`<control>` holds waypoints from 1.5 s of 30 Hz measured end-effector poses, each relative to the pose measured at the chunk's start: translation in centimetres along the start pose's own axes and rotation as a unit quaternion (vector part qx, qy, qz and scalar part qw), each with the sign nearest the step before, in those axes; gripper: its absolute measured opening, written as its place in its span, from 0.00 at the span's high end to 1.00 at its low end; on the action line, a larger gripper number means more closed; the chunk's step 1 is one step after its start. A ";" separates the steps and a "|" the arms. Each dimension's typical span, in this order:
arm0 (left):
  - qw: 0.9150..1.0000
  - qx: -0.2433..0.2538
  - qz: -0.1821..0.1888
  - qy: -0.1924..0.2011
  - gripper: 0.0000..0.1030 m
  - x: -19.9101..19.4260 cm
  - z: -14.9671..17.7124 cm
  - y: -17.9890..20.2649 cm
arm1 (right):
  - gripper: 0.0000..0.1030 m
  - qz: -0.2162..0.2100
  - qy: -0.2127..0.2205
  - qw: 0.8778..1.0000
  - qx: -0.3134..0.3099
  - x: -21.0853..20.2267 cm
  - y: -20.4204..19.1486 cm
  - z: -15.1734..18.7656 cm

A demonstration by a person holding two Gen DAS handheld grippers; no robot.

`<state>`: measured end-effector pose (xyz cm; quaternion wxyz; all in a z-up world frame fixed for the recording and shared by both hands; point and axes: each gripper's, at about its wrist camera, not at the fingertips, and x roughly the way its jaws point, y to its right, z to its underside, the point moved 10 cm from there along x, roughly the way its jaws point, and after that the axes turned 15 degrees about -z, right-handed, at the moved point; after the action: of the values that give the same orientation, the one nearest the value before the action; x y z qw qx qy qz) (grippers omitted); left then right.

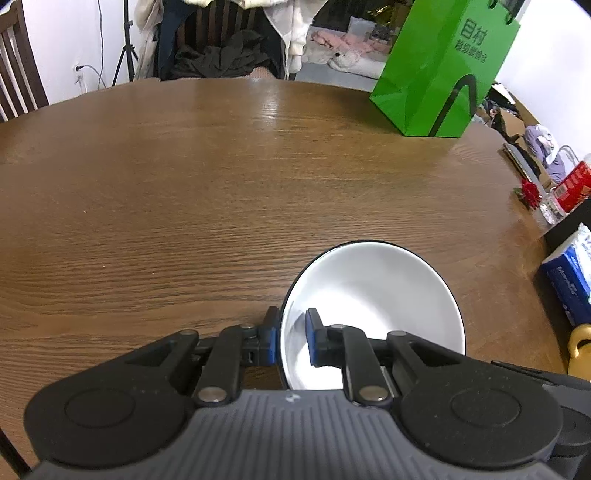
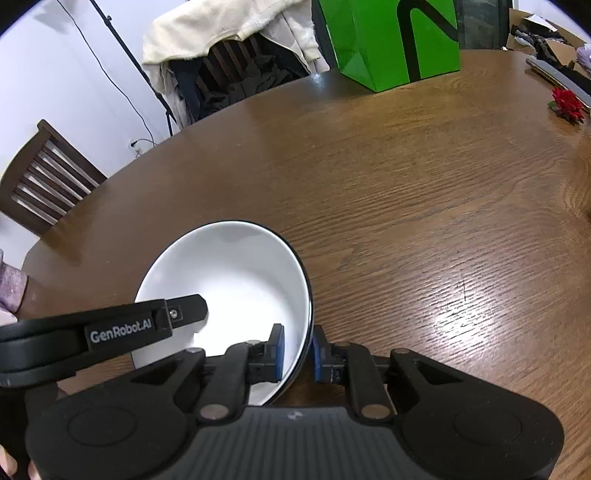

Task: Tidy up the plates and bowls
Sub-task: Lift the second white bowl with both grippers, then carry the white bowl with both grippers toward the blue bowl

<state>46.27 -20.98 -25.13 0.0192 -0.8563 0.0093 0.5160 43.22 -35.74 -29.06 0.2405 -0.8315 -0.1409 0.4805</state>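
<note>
One white bowl [image 1: 380, 295] with a thin dark rim is near the front of the wooden table [image 1: 184, 177]. My left gripper [image 1: 291, 338] is shut on the bowl's left rim, with one blue pad inside and one outside. In the right wrist view the same bowl [image 2: 229, 273] is lower left. There my right gripper [image 2: 299, 352] pinches its right rim, with the left pad inside and the right pad outside. A finger of the left gripper [image 2: 184, 312] reaches into the bowl from the left. Whether the bowl rests on the table I cannot tell.
A green paper bag [image 1: 443, 66] stands at the table's far right. At the right edge are a red flower [image 1: 530, 192], a red pack [image 1: 574, 184] and a blue tissue box [image 1: 570, 273]. Wooden chairs [image 2: 48, 177] stand around the table, one draped with clothes [image 2: 221, 33].
</note>
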 end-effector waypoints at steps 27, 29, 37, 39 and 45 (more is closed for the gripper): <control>0.999 -0.011 0.002 0.035 0.85 -9.6 3.6 -8.5 | 0.87 -0.009 0.037 0.999 -0.026 -5.1 -10.4 4.5; 0.999 -0.016 0.001 0.036 0.85 -10.3 4.1 -9.3 | 0.87 -0.011 0.037 0.999 -0.029 -5.4 -11.3 5.0; 0.999 -0.025 -0.011 0.039 0.85 -13.0 6.2 -12.5 | 0.87 -0.024 0.033 0.998 -0.045 -6.1 -14.7 7.4; 0.999 -0.028 -0.013 0.039 0.85 -13.5 6.6 -13.2 | 0.87 -0.027 0.031 0.998 -0.048 -6.3 -15.5 7.9; 0.998 -0.031 -0.016 0.045 0.85 -15.3 8.0 -15.1 | 0.87 -0.031 0.030 0.997 -0.059 -7.1 -17.8 9.6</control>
<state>32.56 -5.60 -14.97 0.0003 -0.8788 -0.0192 0.4768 31.27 -21.53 -18.40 0.2099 -0.8535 -0.1875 0.4385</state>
